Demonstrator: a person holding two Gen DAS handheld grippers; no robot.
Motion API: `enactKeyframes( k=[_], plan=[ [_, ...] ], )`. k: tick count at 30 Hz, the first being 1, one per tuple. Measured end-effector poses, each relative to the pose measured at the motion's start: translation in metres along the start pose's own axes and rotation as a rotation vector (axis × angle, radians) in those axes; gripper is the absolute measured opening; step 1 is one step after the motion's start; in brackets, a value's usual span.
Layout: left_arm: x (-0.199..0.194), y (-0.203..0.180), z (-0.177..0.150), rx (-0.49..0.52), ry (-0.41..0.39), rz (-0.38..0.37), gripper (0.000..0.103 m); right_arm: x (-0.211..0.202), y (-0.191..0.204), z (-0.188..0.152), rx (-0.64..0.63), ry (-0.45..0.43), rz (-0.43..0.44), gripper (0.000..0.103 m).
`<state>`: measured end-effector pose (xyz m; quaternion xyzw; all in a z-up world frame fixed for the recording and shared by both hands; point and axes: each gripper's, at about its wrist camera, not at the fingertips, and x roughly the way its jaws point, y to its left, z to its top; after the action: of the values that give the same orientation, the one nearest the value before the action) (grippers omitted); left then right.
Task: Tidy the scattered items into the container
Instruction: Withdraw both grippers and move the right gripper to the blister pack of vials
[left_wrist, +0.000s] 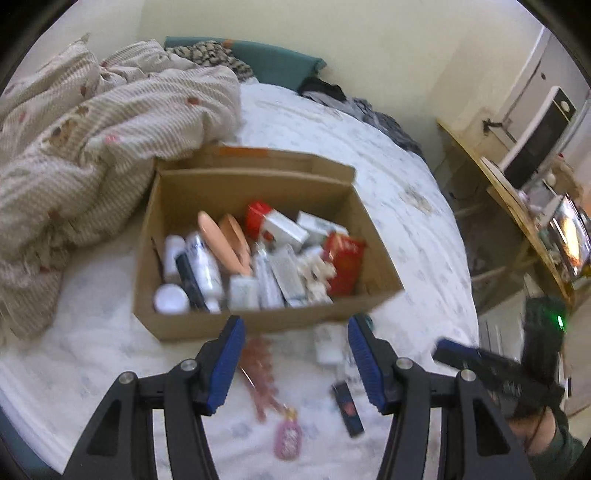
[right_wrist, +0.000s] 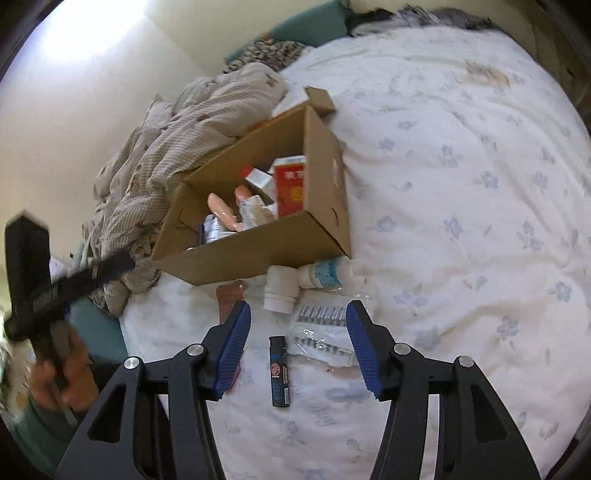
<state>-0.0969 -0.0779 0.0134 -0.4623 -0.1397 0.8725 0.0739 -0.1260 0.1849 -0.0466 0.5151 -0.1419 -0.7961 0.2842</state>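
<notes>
An open cardboard box (left_wrist: 258, 317) (right_wrist: 258, 254) sits on the bed, filled with bottles, tubes and small cartons. In front of it lie loose items: a black lighter (left_wrist: 347, 408) (right_wrist: 279, 371), a pink hair claw (left_wrist: 258, 373), a small pink bottle (left_wrist: 287, 435), a white bottle (right_wrist: 279, 290), a second white bottle with a blue label (right_wrist: 325, 273) and a clear blister pack (right_wrist: 321, 332). My left gripper (left_wrist: 295, 363) is open above the hair claw and lighter, holding nothing. My right gripper (right_wrist: 297, 349) is open over the lighter and blister pack, also holding nothing.
A rumpled striped blanket (left_wrist: 92, 155) is heaped left of the box. Clothes (left_wrist: 369, 110) lie at the bed's far side by a teal headboard (left_wrist: 280, 62). A cluttered wooden desk (left_wrist: 524, 206) stands right of the bed. The flowered sheet (right_wrist: 461, 221) stretches bare to the right.
</notes>
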Motion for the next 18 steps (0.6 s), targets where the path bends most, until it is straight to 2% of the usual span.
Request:
enactKeyframes(
  k=[5,8,11,14,18],
  plan=[
    [0.011,-0.007,-0.015,0.036,0.008,0.049,0.059,0.013,-0.022,-0.002,0.082,0.037,-0.006,0.058],
    [0.018,-0.004,-0.016,0.027,0.019,0.057,0.059,0.029,-0.055,-0.006,0.236,0.105,0.054,0.058],
    [0.028,0.002,-0.017,0.003,0.054,0.044,0.062,0.031,-0.078,-0.007,0.337,0.109,0.047,0.058],
    [0.035,0.008,-0.018,-0.013,0.093,0.061,0.062,0.036,-0.088,-0.005,0.375,0.117,0.046,0.059],
    [0.042,0.016,-0.021,-0.045,0.135,0.057,0.062,0.054,-0.08,-0.01,0.333,0.18,0.039,0.059]
  ],
)
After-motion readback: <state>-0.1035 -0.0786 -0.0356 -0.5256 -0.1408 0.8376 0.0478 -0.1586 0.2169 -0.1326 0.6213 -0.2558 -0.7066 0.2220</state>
